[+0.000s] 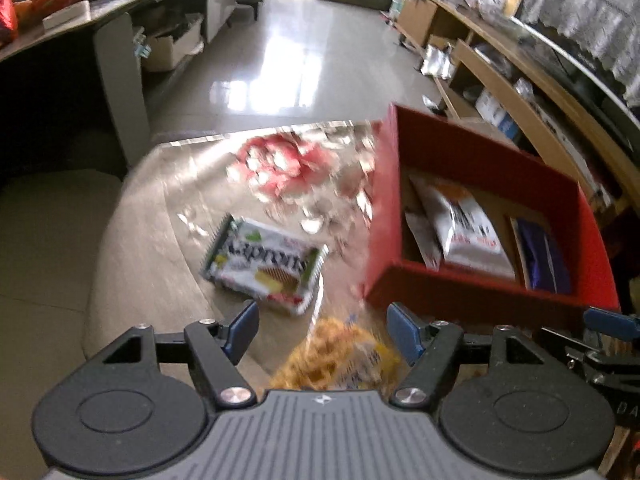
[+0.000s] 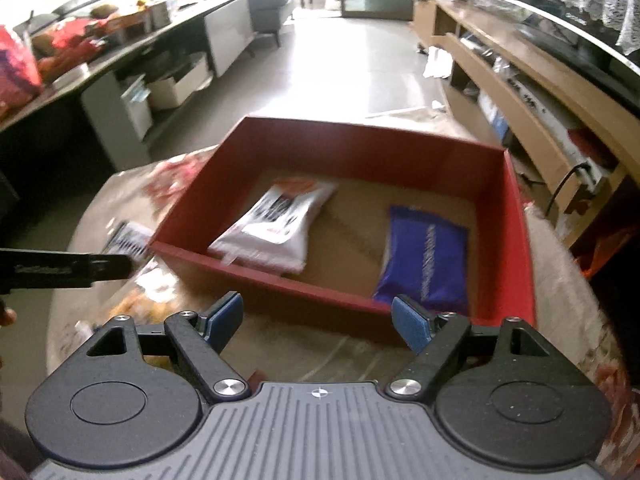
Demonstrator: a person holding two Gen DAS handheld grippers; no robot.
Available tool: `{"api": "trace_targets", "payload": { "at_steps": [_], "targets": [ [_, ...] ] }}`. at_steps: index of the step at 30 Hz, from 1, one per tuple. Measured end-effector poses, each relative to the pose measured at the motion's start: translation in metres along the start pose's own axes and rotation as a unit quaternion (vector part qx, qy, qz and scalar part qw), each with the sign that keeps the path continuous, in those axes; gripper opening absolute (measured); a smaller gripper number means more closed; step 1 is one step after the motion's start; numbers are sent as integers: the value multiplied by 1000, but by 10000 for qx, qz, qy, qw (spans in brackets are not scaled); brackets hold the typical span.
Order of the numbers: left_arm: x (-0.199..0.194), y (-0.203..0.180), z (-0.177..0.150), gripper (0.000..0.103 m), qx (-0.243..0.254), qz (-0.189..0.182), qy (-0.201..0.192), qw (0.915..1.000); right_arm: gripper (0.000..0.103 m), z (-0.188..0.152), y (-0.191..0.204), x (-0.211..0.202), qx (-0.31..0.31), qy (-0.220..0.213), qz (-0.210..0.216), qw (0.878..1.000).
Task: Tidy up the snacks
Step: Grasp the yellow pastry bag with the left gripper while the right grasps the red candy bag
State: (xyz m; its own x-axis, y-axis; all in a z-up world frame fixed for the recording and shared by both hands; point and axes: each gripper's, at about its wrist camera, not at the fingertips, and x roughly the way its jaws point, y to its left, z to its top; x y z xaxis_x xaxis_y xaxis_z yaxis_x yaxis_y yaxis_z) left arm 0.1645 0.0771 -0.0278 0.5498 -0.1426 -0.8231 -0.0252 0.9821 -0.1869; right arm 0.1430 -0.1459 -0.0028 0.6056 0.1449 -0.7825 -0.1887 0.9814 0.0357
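Note:
A red box stands on the table, to the right in the left wrist view. Inside it lie a white snack bag and a blue pack. My left gripper is open above a yellow snack bag, whose pads do not touch it. A green-and-white wafer pack lies just beyond, left of the box. My right gripper is open and empty, just short of the red box's near wall, with the white bag and blue pack ahead.
The table wears a shiny cloth with a red flower print; its far edge drops to a tiled floor. A dark counter with more snack bags runs along the left. Wooden shelves line the right.

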Motion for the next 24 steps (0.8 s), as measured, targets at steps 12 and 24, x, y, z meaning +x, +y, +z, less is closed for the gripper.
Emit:
{"api": "trace_targets", "payload": {
  "at_steps": [12, 24],
  "targets": [
    [35, -24, -22, 84, 717, -5, 628, 9955, 87, -30, 1, 1, 325, 450, 135, 9984],
    [16, -27, -44, 71, 668, 132, 587, 9960, 87, -44, 4, 8, 385, 738, 152, 9964]
  ]
}}
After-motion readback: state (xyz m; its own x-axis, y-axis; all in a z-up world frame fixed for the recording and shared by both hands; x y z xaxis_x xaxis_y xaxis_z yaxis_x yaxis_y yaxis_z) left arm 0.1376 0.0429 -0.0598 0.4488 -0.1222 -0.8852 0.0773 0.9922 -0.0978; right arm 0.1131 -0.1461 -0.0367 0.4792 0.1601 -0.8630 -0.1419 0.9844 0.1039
